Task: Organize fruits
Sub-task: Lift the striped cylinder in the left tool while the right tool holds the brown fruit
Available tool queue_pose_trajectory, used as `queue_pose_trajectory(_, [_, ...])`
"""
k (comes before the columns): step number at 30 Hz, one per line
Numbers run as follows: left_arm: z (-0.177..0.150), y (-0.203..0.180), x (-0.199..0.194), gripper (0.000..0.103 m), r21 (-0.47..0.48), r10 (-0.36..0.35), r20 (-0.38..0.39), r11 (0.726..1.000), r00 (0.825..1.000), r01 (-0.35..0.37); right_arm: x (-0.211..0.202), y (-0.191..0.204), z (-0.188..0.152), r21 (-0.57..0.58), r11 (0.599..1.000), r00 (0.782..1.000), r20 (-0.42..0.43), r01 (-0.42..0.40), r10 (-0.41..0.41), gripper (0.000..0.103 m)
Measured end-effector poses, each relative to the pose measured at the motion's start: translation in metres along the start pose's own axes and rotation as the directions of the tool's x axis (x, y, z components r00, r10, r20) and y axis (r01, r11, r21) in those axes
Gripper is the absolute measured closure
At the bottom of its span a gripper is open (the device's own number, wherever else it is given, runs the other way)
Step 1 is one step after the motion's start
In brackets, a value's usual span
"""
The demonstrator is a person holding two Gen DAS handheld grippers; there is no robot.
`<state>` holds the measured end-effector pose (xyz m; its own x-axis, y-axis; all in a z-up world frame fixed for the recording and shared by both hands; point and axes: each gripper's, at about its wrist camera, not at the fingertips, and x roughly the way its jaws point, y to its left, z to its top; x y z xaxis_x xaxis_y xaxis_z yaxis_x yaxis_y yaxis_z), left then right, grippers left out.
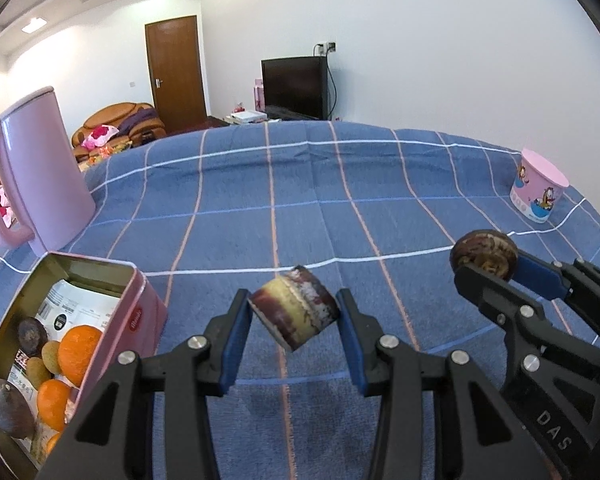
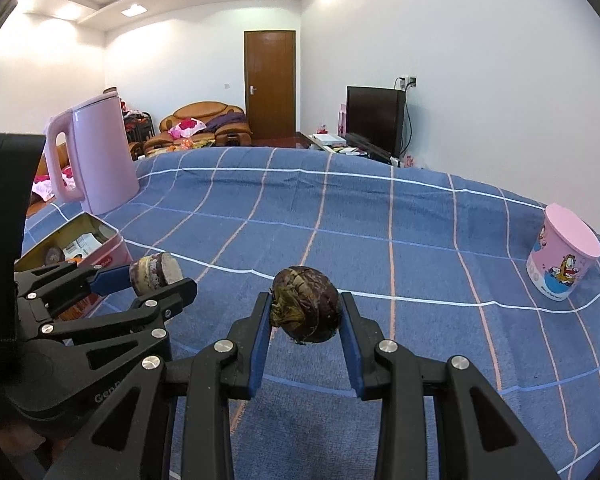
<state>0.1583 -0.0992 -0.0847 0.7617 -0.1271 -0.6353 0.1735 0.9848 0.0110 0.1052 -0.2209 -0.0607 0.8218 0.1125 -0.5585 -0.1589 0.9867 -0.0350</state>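
Blue checked cloth underlies both hands. We hold a cut cane piece (image 1: 294, 312) clamped in the left gripper (image 1: 294, 334), a round dark fruit (image 2: 306, 304) in the right gripper (image 2: 306, 338). Pink tin (image 1: 138, 312) lies left of both; left hand nearer.

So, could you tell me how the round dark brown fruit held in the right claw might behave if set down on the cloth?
The round dark brown fruit looks near-spherical, so it would probably roll. Its rough, fibrous skin likely grips well. The soft blue checked cloth may slow it.
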Motion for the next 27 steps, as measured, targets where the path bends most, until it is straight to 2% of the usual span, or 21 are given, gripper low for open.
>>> queue_pose_trajectory(27, [-0.004,-0.003,-0.020,0.058,0.016,0.042,0.104,0.999,0.994,-0.044,-0.017,0.001,-0.002,-0.007,1.000,0.995,0.100,0.011,-0.011,0.068])
